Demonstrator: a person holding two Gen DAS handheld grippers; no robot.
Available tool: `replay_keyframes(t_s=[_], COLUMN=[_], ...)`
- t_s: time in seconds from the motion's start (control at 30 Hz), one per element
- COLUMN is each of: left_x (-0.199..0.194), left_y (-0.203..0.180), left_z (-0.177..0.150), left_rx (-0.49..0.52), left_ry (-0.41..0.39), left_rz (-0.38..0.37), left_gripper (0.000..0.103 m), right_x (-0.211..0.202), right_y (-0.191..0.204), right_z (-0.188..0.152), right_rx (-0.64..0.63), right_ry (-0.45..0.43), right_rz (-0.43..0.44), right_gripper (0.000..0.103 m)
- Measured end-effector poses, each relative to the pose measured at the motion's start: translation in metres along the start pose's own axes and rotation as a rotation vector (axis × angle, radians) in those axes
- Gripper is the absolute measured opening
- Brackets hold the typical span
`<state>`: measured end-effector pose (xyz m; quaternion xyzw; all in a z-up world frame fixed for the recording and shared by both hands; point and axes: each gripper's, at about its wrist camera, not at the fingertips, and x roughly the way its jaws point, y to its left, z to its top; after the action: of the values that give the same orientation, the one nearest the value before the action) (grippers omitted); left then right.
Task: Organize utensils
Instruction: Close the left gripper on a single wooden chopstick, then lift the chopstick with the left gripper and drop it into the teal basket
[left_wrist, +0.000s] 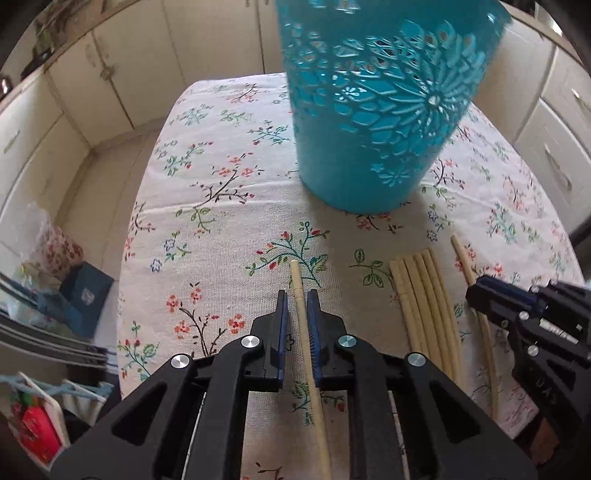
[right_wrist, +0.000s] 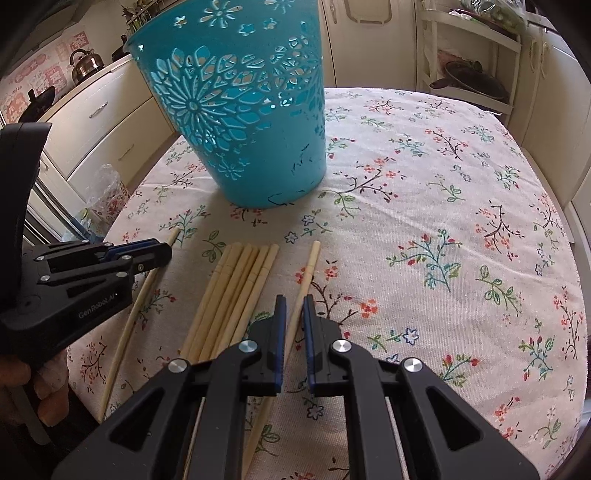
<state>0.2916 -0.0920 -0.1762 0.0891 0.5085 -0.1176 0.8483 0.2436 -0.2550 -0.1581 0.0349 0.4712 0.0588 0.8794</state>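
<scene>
On the floral tabletop, each claw gripped one chopstick.
Left claw and right claw flanked the chopstick bundle; the teal basket stood beyond, cloth open rightward.

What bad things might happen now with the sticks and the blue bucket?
1. The left gripper and right gripper each pinch one thin wooden chopstick partway along; it may pivot or slip when lifted.
2. The tall turquoise cut-out plastic basket stands close; a swinging stick could knock it.
3. The loose chopstick bundle could get scattered.

Floral tablecloth, steel kettle on cream cabinets.
</scene>
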Motion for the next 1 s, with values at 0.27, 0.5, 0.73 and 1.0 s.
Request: replay_keyframes(t_s=[0.27, 0.5, 0.73, 1.0], left_x=[-0.007, -0.091, -0.174, -0.199], left_y=[0.005, 0.037, 0.053, 0.041], left_z=[-0.001, 0.011, 0.074, 0.150], left_rx=[-0.014, -0.153, -0.232, -0.304], left_ry=[-0.013, -0.232, -0.527, -0.772], left_rz=[-0.058, -0.241, -0.316, -0.242], left_gripper=[0.004, 0.005, 0.005, 0.005], right_x=[0.001, 0.000, -0.001, -0.002], right_y=[0.000, 0.001, -0.003, -0.009], right_z=[0.000, 0.000, 0.000, 0.000], right_rx=[-0.002, 0.011, 0.031, 0.048], right_ry=[-0.008, -0.008, -0.009, -0.020], right_rz=[-0.003, -0.003, 0.011, 0.028], right_gripper=[0.010, 0.010, 0.010, 0.010])
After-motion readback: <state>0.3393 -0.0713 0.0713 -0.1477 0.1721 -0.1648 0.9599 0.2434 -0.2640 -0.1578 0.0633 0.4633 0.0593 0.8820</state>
